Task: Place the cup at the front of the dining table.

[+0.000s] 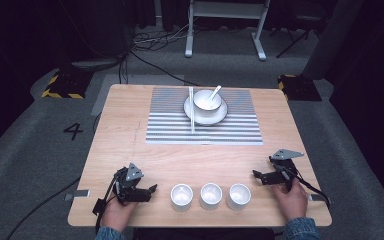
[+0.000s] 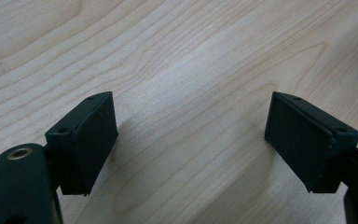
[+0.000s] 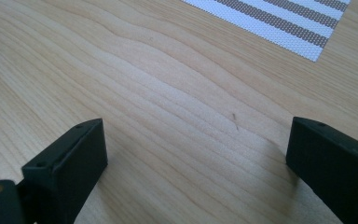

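From my console I look down on a light wooden table (image 1: 130,125) standing on grey carpet (image 1: 40,165). A black "4" (image 1: 73,131) is marked on the floor left of the table. Beyond each far corner I see a black block with yellow hazard stripes (image 1: 62,85). Cables (image 1: 155,42) lie tangled near a white metal stand (image 1: 225,25) at the back. The surrounding room is dark, and the light falls mainly on the tabletop.
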`<state>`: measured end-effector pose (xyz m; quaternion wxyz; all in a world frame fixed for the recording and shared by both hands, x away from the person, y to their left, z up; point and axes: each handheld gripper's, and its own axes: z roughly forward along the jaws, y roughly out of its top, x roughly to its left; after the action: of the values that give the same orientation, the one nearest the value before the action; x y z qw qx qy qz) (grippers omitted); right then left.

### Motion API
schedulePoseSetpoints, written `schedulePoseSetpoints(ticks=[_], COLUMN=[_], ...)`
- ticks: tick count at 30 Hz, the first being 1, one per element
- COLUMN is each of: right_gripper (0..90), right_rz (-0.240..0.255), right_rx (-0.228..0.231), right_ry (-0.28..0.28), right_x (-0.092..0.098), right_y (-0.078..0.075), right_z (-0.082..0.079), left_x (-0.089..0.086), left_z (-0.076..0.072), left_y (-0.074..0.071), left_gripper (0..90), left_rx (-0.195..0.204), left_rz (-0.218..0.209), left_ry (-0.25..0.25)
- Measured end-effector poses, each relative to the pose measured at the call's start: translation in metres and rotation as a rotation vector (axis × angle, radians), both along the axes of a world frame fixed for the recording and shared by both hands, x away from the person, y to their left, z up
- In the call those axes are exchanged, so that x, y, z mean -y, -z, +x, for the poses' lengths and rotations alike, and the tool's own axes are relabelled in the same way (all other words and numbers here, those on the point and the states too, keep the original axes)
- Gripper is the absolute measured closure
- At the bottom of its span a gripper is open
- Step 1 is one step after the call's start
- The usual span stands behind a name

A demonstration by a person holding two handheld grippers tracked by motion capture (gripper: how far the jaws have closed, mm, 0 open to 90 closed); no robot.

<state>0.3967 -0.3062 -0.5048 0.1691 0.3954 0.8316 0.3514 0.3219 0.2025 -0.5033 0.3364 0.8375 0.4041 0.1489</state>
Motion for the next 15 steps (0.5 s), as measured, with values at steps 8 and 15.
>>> schedulePoseSetpoints(ticks=[8, 15], right_gripper=[5.4, 5.4], right_rz=[0.0, 0.0], right_rx=[0.0, 0.0], right_ry=[0.0, 0.0], right_x=[0.0, 0.0], right_y=[0.0, 0.0], right_z=[0.0001, 0.0001], left_x=[-0.0012, -0.0029], left_z=[-0.0008, -0.0024], left_y=[0.0002, -0.0001], left_gripper=[15.5, 15.8], left_rx=[-0.005, -0.001], left_rz=[-0.003, -0.004], left_ry=[-0.008, -0.025])
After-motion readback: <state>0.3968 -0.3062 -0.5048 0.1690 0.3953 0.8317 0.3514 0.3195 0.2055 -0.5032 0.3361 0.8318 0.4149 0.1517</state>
